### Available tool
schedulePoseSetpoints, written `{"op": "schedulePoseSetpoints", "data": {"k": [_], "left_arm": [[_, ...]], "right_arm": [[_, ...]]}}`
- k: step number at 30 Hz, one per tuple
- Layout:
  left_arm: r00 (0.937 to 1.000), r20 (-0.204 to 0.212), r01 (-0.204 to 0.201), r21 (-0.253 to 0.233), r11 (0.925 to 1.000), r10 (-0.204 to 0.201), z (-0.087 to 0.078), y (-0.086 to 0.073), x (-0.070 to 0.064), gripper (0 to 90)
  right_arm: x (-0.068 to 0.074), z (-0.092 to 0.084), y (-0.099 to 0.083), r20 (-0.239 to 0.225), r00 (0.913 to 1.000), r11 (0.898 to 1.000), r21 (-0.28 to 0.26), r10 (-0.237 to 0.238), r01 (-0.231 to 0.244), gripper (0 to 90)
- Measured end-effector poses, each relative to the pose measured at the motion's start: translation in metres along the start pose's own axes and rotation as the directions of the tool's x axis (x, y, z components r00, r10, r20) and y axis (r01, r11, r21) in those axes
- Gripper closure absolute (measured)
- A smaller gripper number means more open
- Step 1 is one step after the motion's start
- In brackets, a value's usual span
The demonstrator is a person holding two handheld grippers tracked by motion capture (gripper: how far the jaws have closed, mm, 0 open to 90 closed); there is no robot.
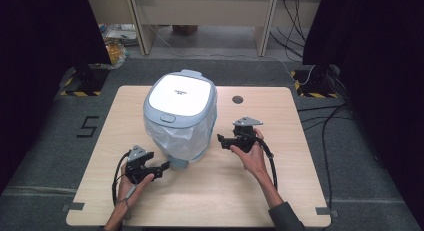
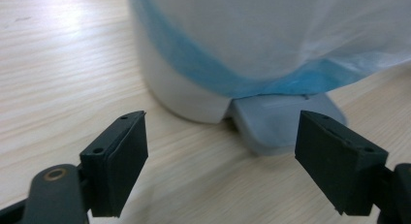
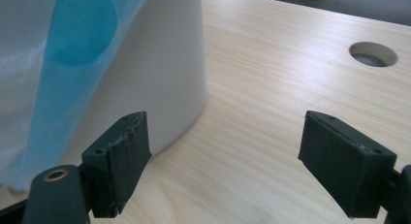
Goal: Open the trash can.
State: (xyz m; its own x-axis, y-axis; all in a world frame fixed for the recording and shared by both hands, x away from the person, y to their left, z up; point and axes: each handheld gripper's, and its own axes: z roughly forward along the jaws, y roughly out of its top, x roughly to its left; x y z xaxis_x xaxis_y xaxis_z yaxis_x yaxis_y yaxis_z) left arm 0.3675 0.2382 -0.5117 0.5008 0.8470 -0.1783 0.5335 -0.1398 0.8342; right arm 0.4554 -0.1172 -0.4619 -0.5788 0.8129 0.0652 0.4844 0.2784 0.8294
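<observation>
High view: a white pedal bin (image 1: pixel 180 113) with a closed lid is seen standing on the far-left part of the light wooden desk (image 1: pixel 280 191), with a translucent bin liner (image 1: pixel 182 136) hanging down over its near side. A grey pedal (image 1: pixel 177 163) is seen sticking out at the bin's near base. The left gripper (image 1: pixel 165 166) is held just beside that pedal, at the bin's near-left, and its fingers are spread apart with nothing between them. The right gripper (image 1: pixel 222 141) is held just to the right of the bin, near the liner's edge; its fingers are also spread and nothing is gripped. A round cable hole (image 1: pixel 237 99) is seen in the desk, far right of the bin.

From the left gripper view, the pedal (image 2: pixel 286 122) is shown close ahead, between the 2 fingers (image 2: pixel 121 156) but not touched, with the blue-tinted liner (image 2: pixel 271 40) draped above it.

From the right gripper view, the bin's white wall (image 3: pixel 160 64) is shown just beside the left finger (image 3: pixel 123 151); whether they touch cannot be told. Bare desk is seen between the 2 fingers.
</observation>
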Motion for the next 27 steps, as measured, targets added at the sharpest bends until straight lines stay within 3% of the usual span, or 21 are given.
{"op": "schedulePoseSetpoints", "data": {"k": [6, 14, 19, 27], "left_arm": [[1.0, -0.003, -0.006, -0.005, 1.0, 0.006, 0.01, 0.001, -0.006, 15.4], [0.9998, 0.002, -0.021, 0.005, 0.9998, 0.021, 0.017, 0.002, -0.011, 14.7], [0.9999, 0.015, -0.002, 0.004, 1.0, 0.002, 0.018, -0.001, -0.009, 15.2], [0.9994, -0.016, -0.031, 0.023, 0.9992, 0.031, 0.018, 0.0, -0.013, 15.2]], "right_arm": [[-0.01, -0.02, -0.01, 0.06, 0.9977, 0.999, 0.0, -0.033, 0.033, 17.1], [-0.03, -0.041, -0.03, 0.089, 0.9952, 0.999, -0.024, 0.039, -0.037, 17.1], [-0.032, -0.048, -0.04, 0.097, 0.9944, 0.999, -0.019, 0.042, -0.041, 17.3], [-0.035, -0.05, -0.047, 0.126, 0.9917, 1.0, 0.001, 0.024, -0.025, 17.4]]}}
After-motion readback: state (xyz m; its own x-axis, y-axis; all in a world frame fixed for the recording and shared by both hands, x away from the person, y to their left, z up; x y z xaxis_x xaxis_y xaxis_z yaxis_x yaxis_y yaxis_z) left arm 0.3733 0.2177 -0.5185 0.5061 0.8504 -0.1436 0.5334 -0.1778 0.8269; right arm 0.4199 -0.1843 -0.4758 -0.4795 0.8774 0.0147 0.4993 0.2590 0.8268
